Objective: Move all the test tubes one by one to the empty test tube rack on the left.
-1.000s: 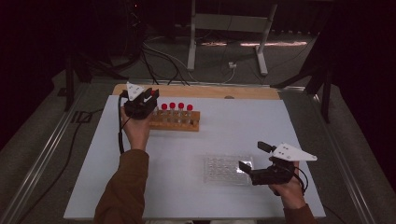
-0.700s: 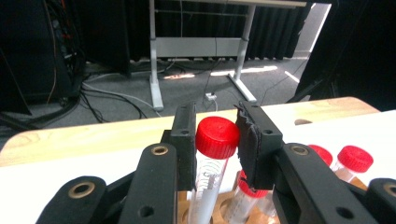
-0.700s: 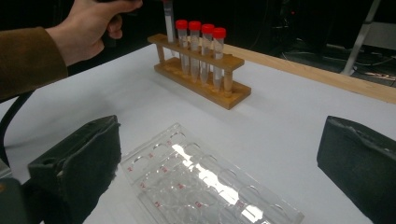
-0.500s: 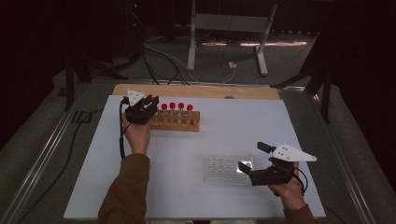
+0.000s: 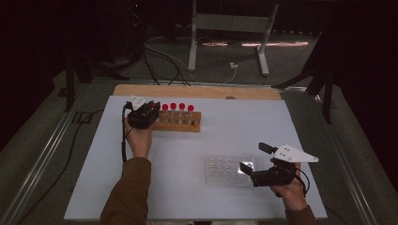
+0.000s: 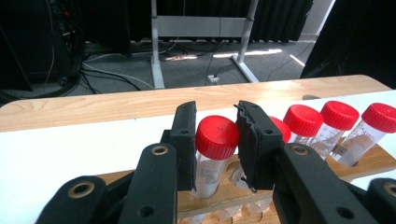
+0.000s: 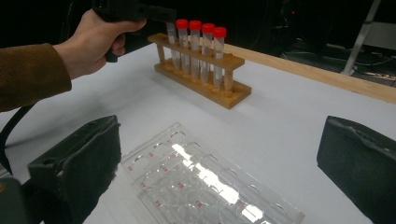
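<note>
Honestly nothing here is readable. The clear well plate point(image 7: 205, 186) has tiny red marks along its rim, and the tubes point(image 6: 348, 140) in the wooden rack point(image 6: 373, 161) carry faint printed scale lines and markings, but all of it is too small and blurry to make out.

In the left gripper view, the lower part of the tube point(image 6: 212, 154) between the jaws is hidden behind the jaw arms, and the rack point(image 6: 373, 161) is cut off at three o'clock. In the high view, the tube held at the rack's nine o'clock end is covered by the left gripper point(image 5: 149, 111). The clear well plate point(image 7: 205, 182) is cut off at six o'clock in the right gripper view; its red markings are perhaps letters, too small to be read.
</note>
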